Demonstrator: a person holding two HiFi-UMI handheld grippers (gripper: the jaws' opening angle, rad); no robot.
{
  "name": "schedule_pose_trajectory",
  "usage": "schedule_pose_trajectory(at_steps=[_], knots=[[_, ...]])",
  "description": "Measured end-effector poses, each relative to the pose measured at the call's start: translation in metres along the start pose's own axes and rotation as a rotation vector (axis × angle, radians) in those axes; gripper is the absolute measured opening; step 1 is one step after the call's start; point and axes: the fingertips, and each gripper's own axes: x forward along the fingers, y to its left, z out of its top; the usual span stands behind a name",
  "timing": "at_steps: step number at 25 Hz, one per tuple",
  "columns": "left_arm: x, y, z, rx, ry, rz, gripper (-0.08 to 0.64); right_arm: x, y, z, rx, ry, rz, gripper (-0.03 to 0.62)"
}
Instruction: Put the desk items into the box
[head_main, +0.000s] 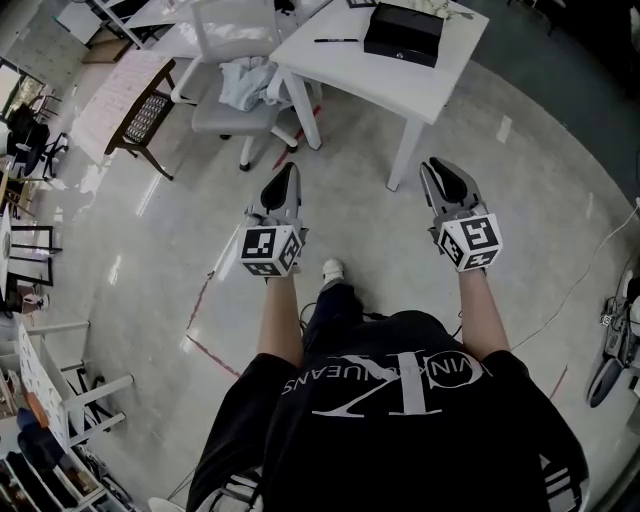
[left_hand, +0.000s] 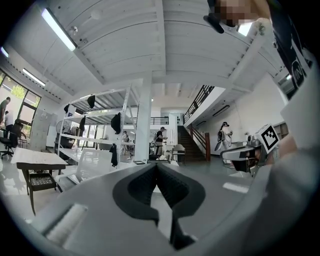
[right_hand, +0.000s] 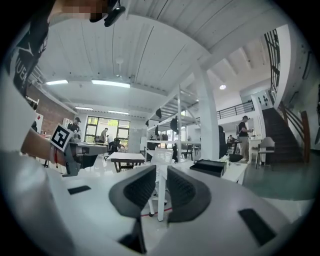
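A black box (head_main: 402, 33) stands closed on the white table (head_main: 440, 90) ahead of me, and a black pen (head_main: 336, 41) lies to its left. Both grippers hang over the bare floor, short of the table and touching nothing. My left gripper (head_main: 284, 180) has its jaws together at the tips and holds nothing. My right gripper (head_main: 446, 178) has a narrow gap between its jaws, also empty. In the right gripper view the black box (right_hand: 209, 167) sits on the table's corner, right of the jaw gap (right_hand: 161, 175). The left gripper view (left_hand: 156, 166) looks out across the hall.
A white office chair (head_main: 235, 110) with a pale cloth on it stands left of the table, a wooden chair (head_main: 145, 115) further left. Red tape lines (head_main: 210, 350) mark the floor. A cable and some gear (head_main: 615, 340) lie at the right edge. People stand far off.
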Motion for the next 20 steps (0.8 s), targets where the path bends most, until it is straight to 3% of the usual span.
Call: schedule_pose_trajectory(at_steps=[20], knots=[[0.131, 0.123, -0.004, -0.020, 0.028, -0.113, -0.011, 0.137, -0.045, -0.007, 0.055, 0.059, -0.141, 0.057]])
